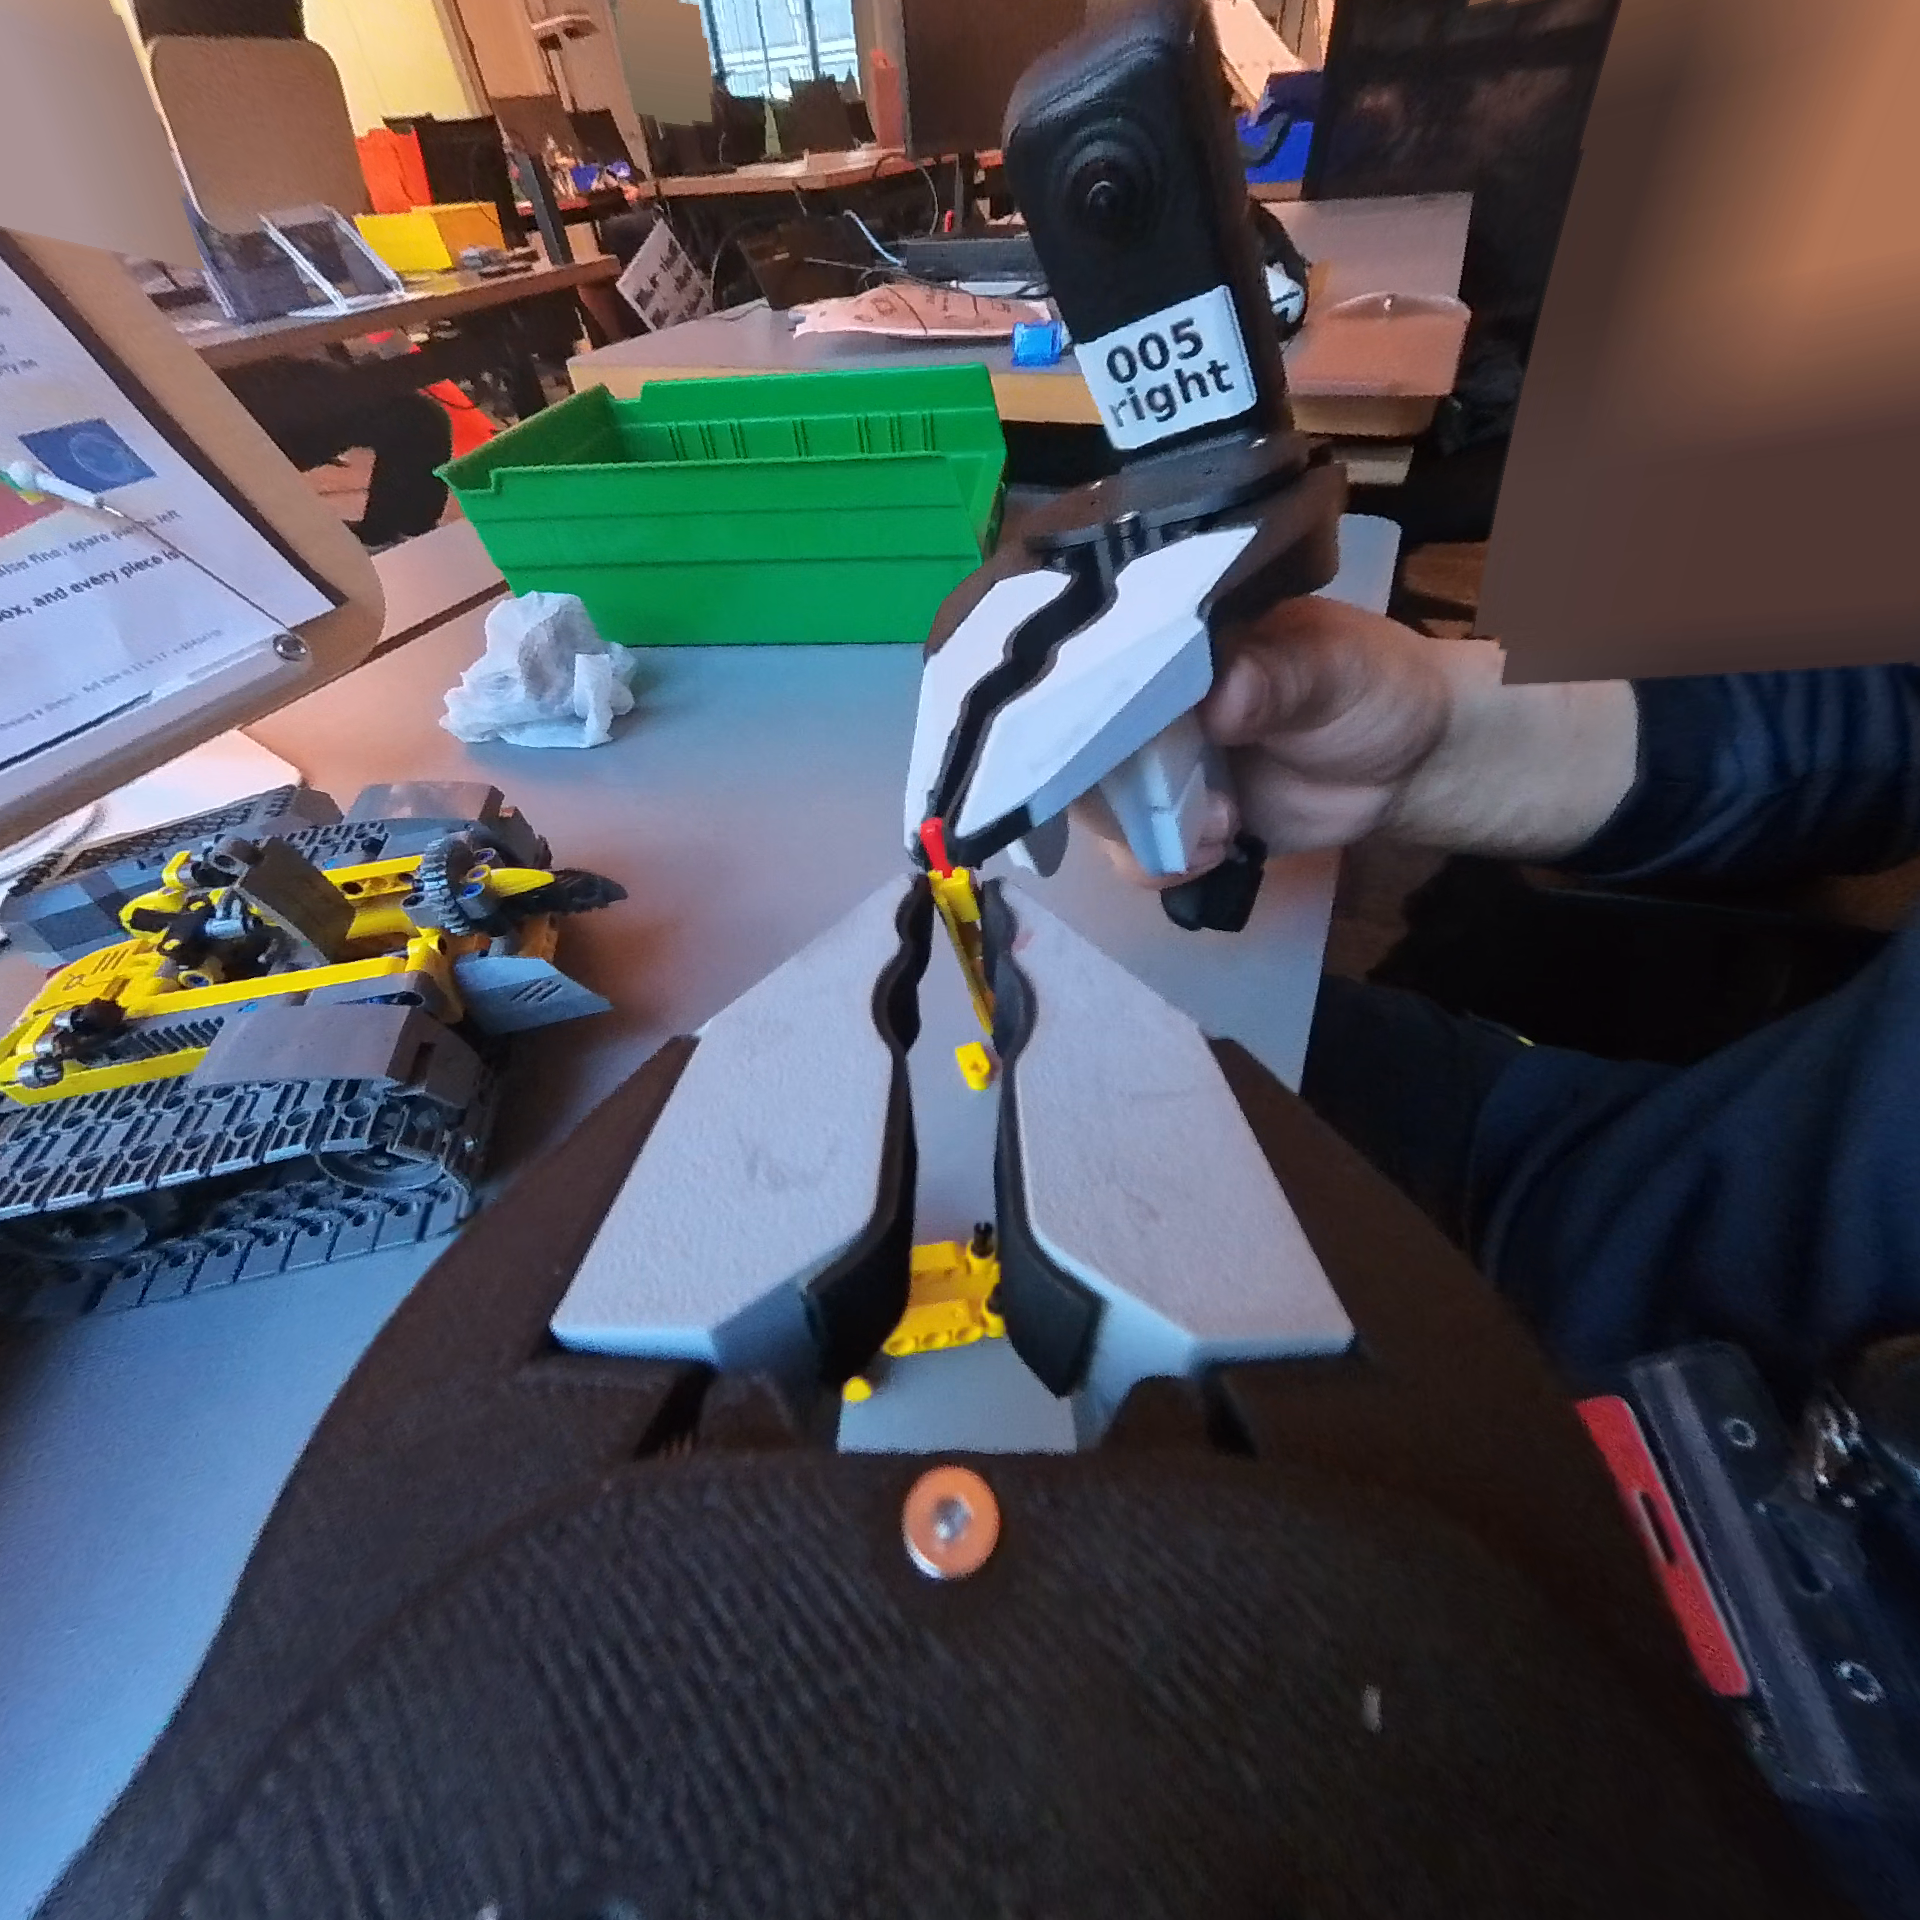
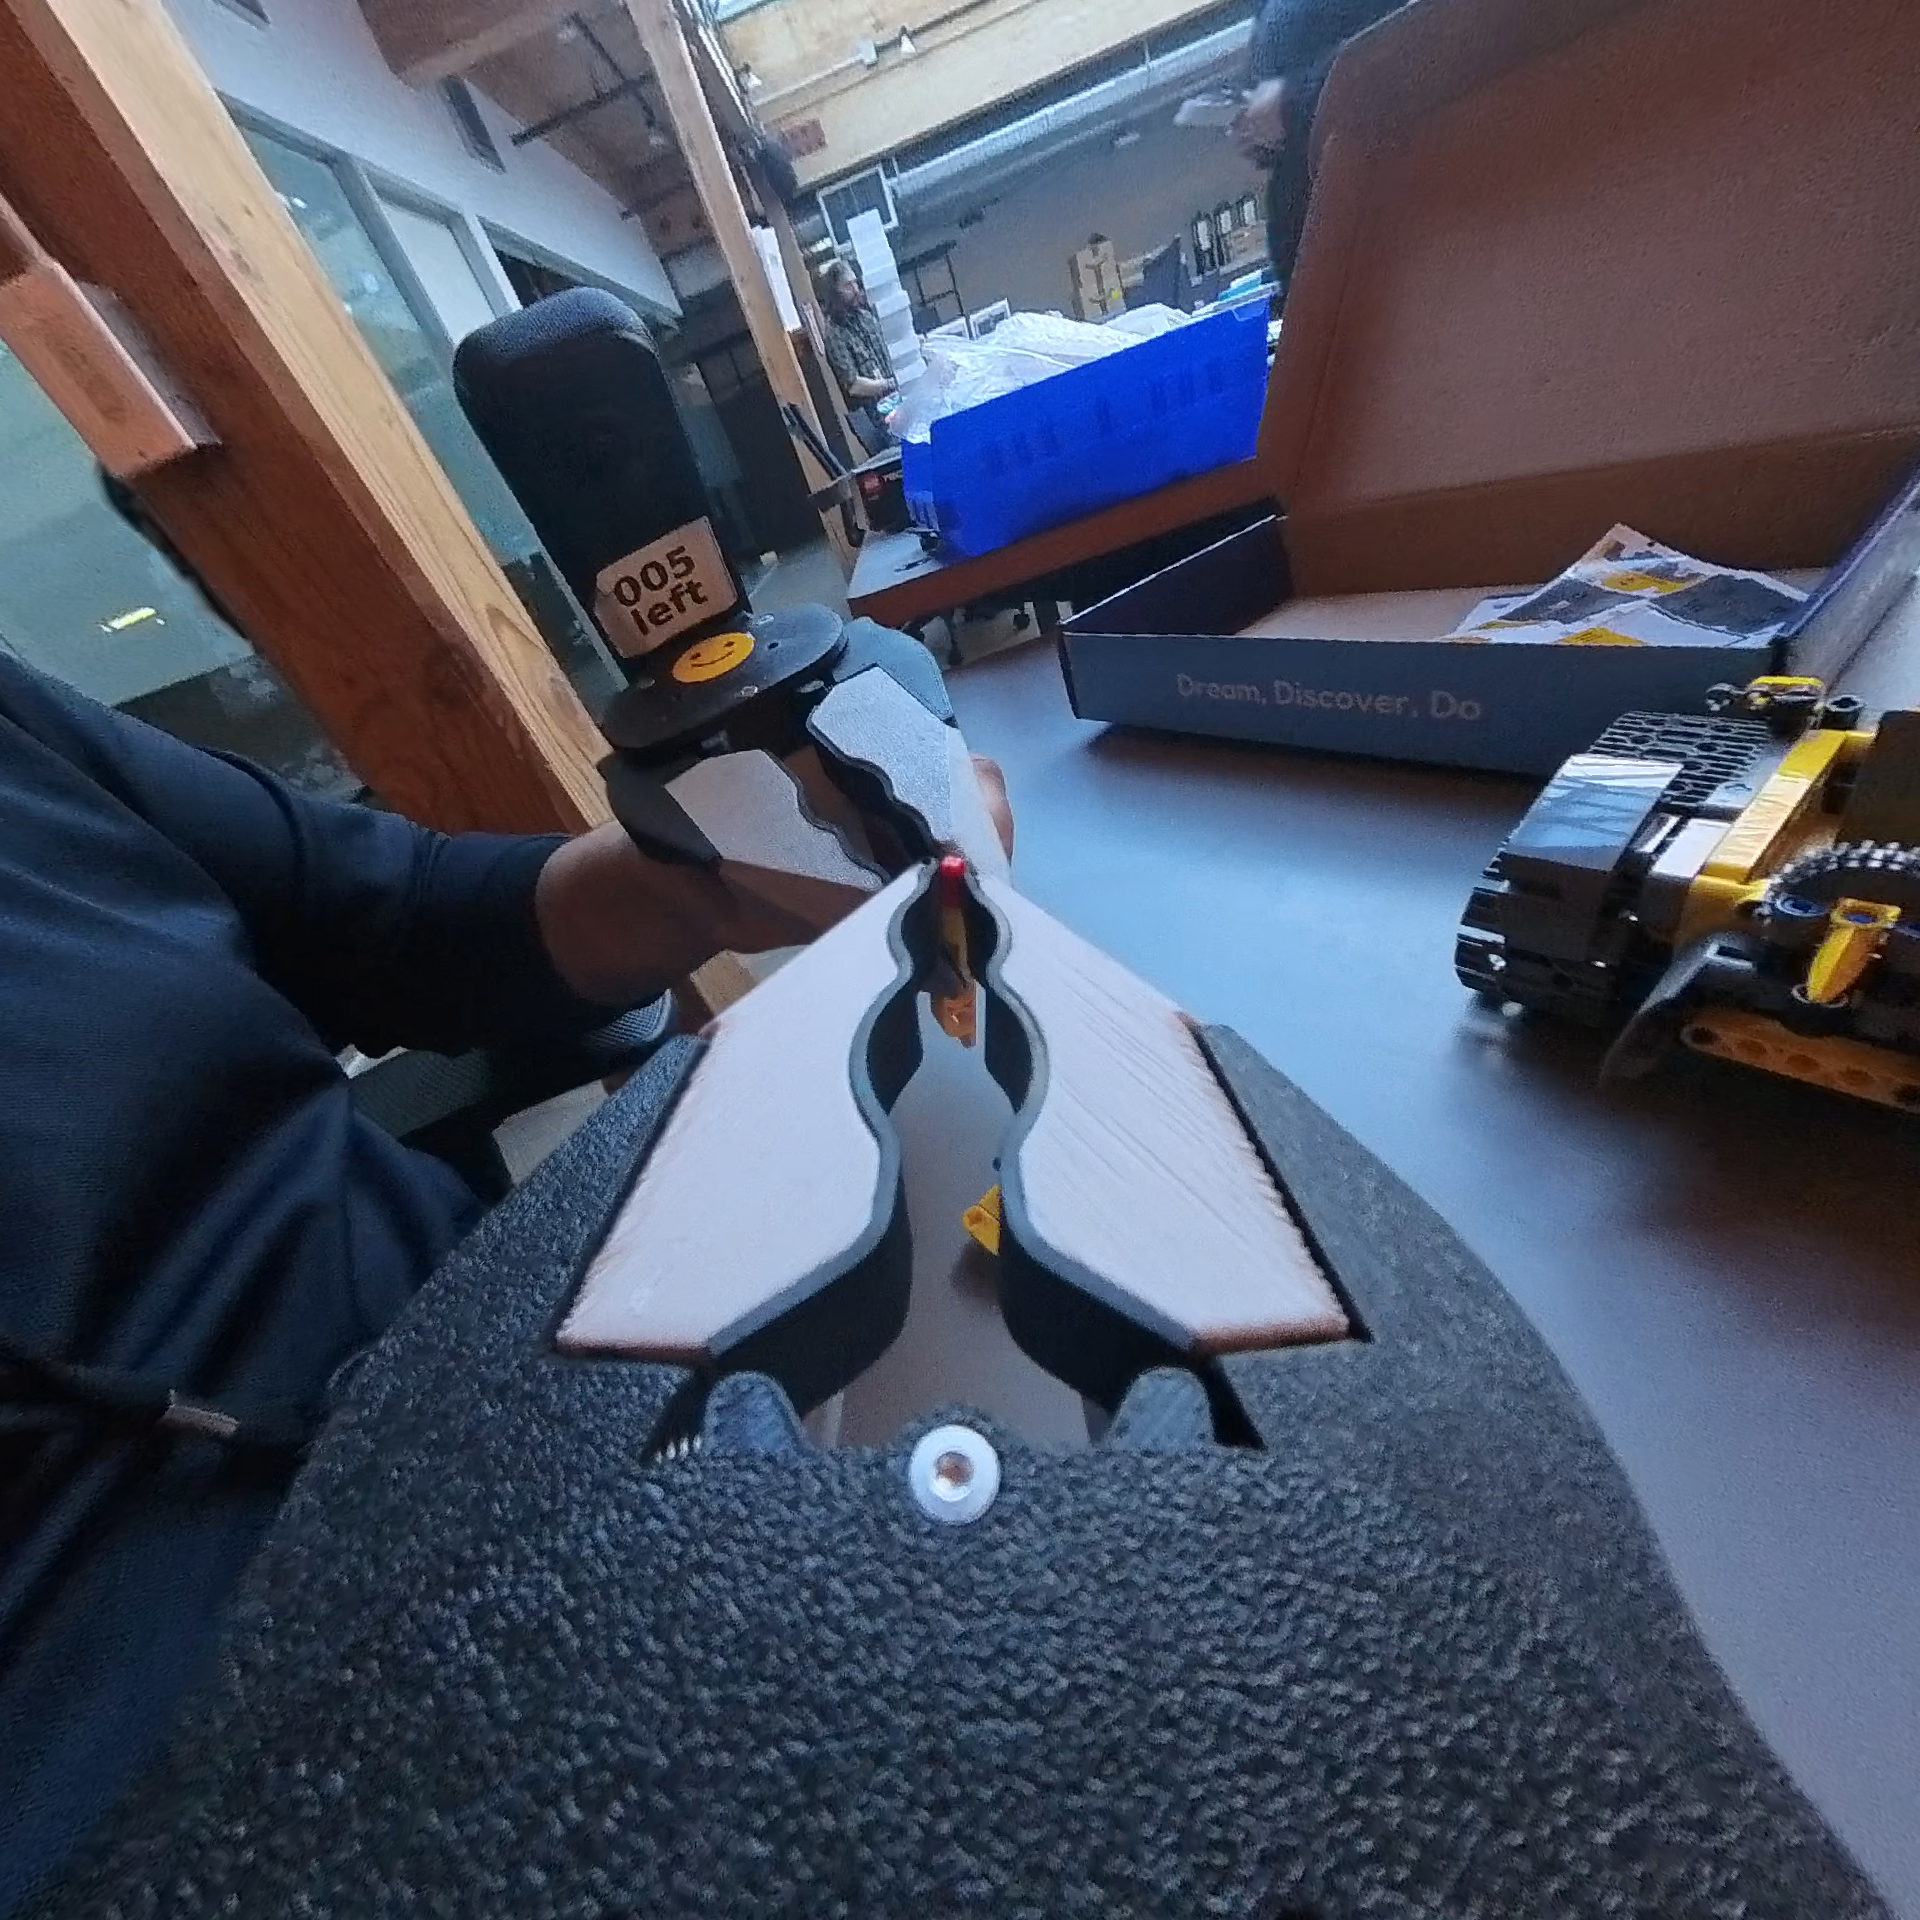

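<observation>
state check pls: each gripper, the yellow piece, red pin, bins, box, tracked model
left gripper: shut on yellow beam
right gripper: shut on red pin
yellow beam: held off the table
red pin: at the beam's end
green bin: upright
cardboard box: lid open
tracked model: standing on its tracks
tissue: crumpled

Writing stands on each camera's label [image 1: 1169, 369] — also blue box [image 2: 1351, 707], signboard [image 1: 125, 540].

Two tongs, the left tongs [image 1: 954, 883] and the right tongs [image 2: 951, 873], meet on one yellow beam [image 1: 961, 935] with one red pin [image 1: 933, 836]. On the counter [image 1: 727, 748]: one tracked toy vehicle [image 1: 260, 997], one green bin [image 1: 727, 509], one crumpled tissue [image 1: 540, 675], one open cardboard box [image 2: 1455, 665], and two loose yellow pieces [image 1: 940, 1299].
</observation>
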The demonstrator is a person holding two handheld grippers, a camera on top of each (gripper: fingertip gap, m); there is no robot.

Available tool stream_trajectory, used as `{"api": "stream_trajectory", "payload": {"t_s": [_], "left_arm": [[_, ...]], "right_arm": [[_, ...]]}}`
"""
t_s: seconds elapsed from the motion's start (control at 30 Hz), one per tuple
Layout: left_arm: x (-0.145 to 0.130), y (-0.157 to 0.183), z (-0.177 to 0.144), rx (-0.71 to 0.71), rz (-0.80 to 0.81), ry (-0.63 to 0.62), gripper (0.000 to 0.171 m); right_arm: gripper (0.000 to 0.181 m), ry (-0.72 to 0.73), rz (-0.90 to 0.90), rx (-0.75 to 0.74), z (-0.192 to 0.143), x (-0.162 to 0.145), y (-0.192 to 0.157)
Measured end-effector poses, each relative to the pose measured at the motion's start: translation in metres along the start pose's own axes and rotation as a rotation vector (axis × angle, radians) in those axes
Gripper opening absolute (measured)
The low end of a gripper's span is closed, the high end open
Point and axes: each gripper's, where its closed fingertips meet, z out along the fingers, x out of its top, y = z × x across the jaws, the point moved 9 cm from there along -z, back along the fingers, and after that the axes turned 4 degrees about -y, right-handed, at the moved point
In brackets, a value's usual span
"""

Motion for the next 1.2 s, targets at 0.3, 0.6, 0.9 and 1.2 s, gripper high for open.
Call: {"api": "stream_trajectory", "payload": {"t_s": [0.3, 0.6, 0.9, 1.2], "left_arm": [[0.003, 0.004, 0.003, -0.018, -0.007, -0.014, 0.007], [0.002, 0.009, 0.003, 0.005, 0.078, -0.129, 0.006], [-0.001, 0.012, -0.003, 0.039, 0.135, -0.182, 0.006], [-0.007, 0.014, -0.023, 0.094, 0.124, -0.194, 0.006]], "right_arm": [[0.002, -0.016, 0.036, 0.021, -0.004, 0.001, -0.003], [0.002, -0.084, 0.021, 0.038, -0.003, -0.003, -0.003], [0.002, -0.139, -0.056, 0.018, 0.005, -0.004, -0.006], [0.002, -0.164, -0.070, 0.105, 0.026, -0.001, -0.006]]}}
